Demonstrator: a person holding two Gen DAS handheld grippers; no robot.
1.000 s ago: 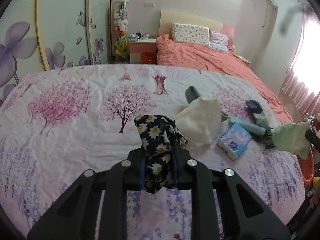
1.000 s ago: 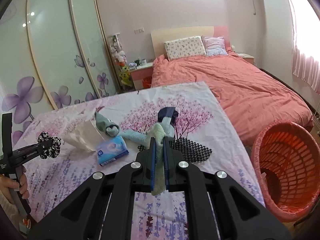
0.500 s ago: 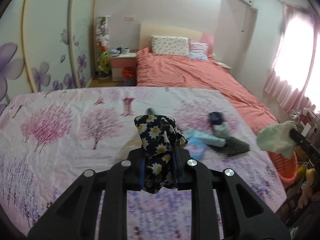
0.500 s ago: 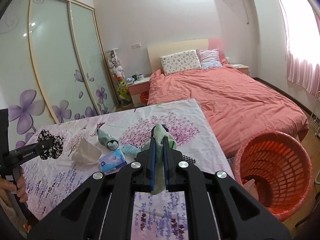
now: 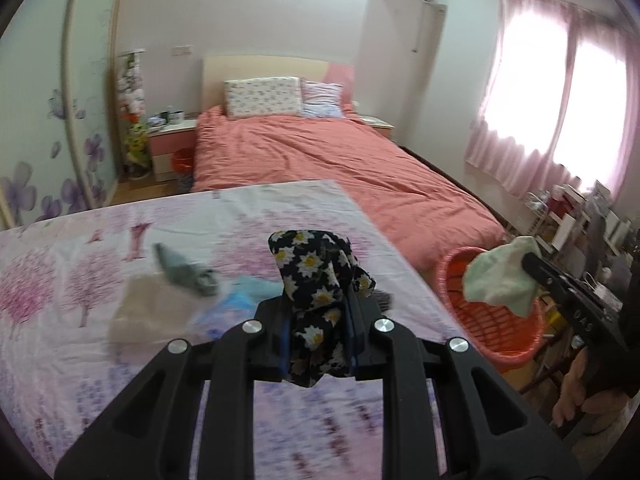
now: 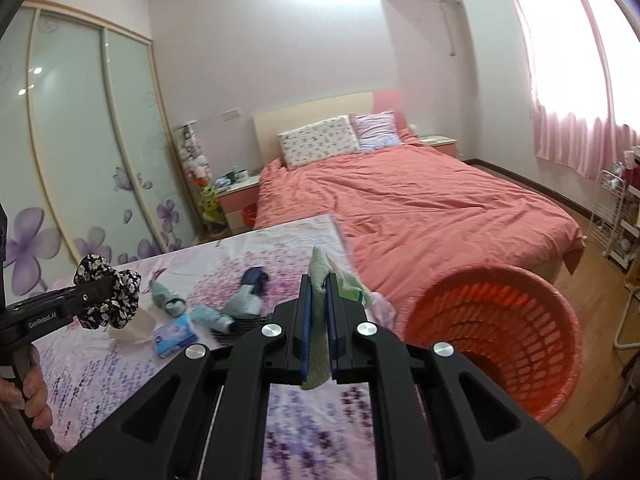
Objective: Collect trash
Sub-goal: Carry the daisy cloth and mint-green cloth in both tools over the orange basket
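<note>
Daisy-print black scrunchie, orange basket

We see right gripper clamping pale green cloth near floral-sheeted table's right edge, beside round orange plastic basket.

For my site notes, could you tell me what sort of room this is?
A home bedroom, most likely: a made bed with pillows, a sliding wardrobe and a bedside table.

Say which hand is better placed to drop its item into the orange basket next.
Right, probably. The right gripper, shut on the pale green cloth, is beside the orange basket. The left gripper, holding the floral scrunchie, sits farther back over the table.
</note>
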